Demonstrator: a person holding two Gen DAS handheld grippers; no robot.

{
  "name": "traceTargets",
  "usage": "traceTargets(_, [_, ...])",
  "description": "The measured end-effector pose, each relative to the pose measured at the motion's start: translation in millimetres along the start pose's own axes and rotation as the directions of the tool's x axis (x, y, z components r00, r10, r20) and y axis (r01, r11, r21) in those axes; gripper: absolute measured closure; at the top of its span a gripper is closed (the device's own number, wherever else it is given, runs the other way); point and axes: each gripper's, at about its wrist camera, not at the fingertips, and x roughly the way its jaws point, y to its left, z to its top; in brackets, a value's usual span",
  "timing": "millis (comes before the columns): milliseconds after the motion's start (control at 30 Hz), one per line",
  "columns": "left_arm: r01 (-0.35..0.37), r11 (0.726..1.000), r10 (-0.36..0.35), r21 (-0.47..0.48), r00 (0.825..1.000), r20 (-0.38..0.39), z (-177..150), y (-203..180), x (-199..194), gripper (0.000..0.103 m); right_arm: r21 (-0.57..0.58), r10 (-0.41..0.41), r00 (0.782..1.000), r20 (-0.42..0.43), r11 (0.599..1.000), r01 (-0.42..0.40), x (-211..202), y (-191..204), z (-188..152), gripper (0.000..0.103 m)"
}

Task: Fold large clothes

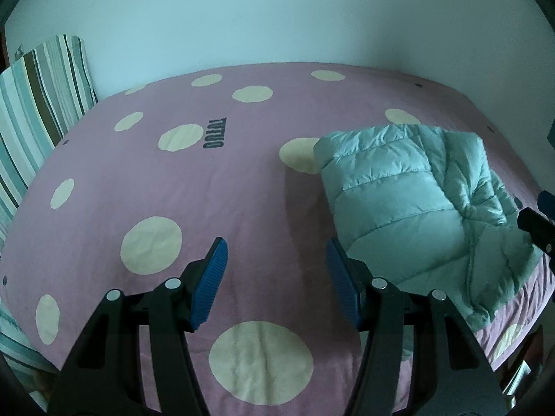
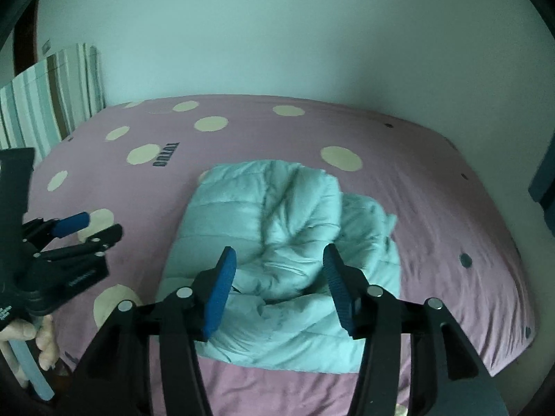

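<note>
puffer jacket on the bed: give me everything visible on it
The puffer jacket is pale mint, quilted in horizontal padded channels, with a slightly glossy shell. It lies folded into a rough bundle, smooth on one side and crumpled on the other, on the pink polka-dot bedsheet near the bed's front edge. Both grippers are open; neither touches it.
</note>
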Motion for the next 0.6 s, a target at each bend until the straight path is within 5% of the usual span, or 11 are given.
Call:
traceTargets(200, [0.017, 1.0, -0.017, -0.01, 0.999, -0.033, -2.9, -0.1, 14.3, 0.044, -0.023, -0.008, 0.996, -0.084, 1.0, 0.006, 27.9, 5.3, -13.0, 0.049])
traceTargets(267, [0.031, 1.0, -0.031, -0.002, 0.998, -0.051, -5.9, -5.4, 21.0, 0.044, -0.023, -0.008, 0.993, -0.117, 1.0, 0.006, 36.9, 2.1, -19.3, 0.058])
traceTargets(333, [0.048, 0.999, -0.048, 0.007, 0.997, -0.066, -8.8, -10.9, 26.5, 0.044, -0.009, 0.006, 0.988, -0.153, 1.0, -0.008, 42.4, -0.6, -25.2, 0.08])
traceTargets(400, [0.062, 0.998, -0.06, 0.023, 0.995, -0.079, -11.6, -18.8, 31.1, 0.044, -0.008, 0.009, 0.982, -0.186, 1.0, -0.011, 48.8, -2.8, -31.4, 0.092])
traceTargets(600, [0.095, 0.995, -0.091, 0.043, 0.992, -0.084, -9.4, -37.5, 37.2, 0.044, 0.015, -0.028, 0.974, -0.225, 0.999, 0.032, 60.2, -28.3, -42.5, 0.096])
